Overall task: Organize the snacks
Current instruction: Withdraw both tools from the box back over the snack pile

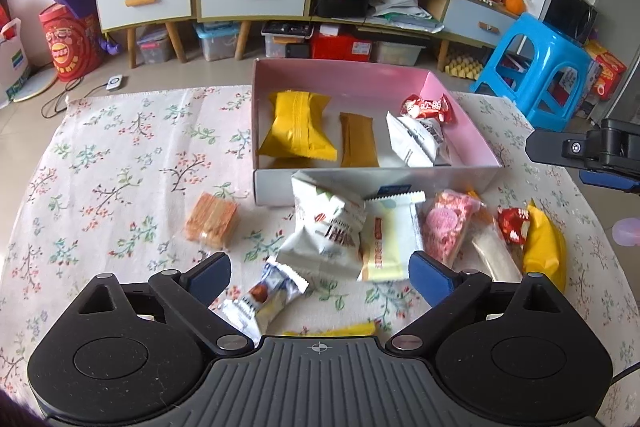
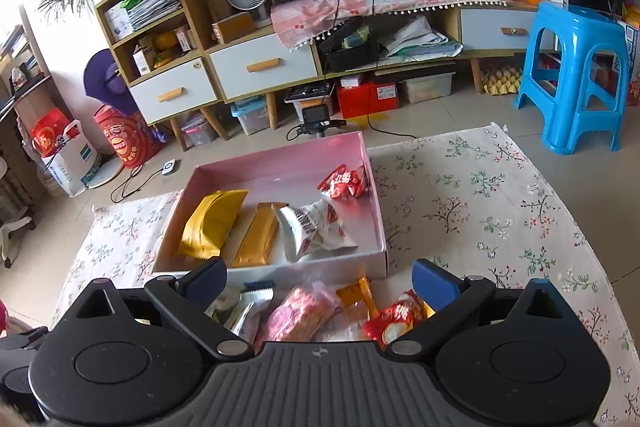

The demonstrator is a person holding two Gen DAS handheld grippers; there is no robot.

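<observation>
A pink-lined box [image 1: 472,131] [image 2: 280,167] on the floral cloth holds a yellow packet [image 1: 298,125], a brown bar [image 1: 358,141], a white packet [image 1: 420,141] and a red candy [image 1: 428,109]. Loose snacks lie in front of it: an orange wafer pack [image 1: 210,223], a white pack [image 1: 328,235], a cream bar [image 1: 386,239], a pink pack [image 1: 446,231] [image 2: 300,311], a small packet [image 1: 264,297]. My left gripper [image 1: 320,275] is open, empty, over the small packet and white pack. My right gripper [image 2: 320,283] is open, empty, above the pink pack and a red candy [image 2: 396,319].
A blue plastic stool [image 1: 536,67] [image 2: 576,75] stands on the floor right of the cloth. Cabinets with drawers [image 2: 260,67] and storage bins line the far wall. The right gripper also shows at the right edge of the left wrist view [image 1: 592,155].
</observation>
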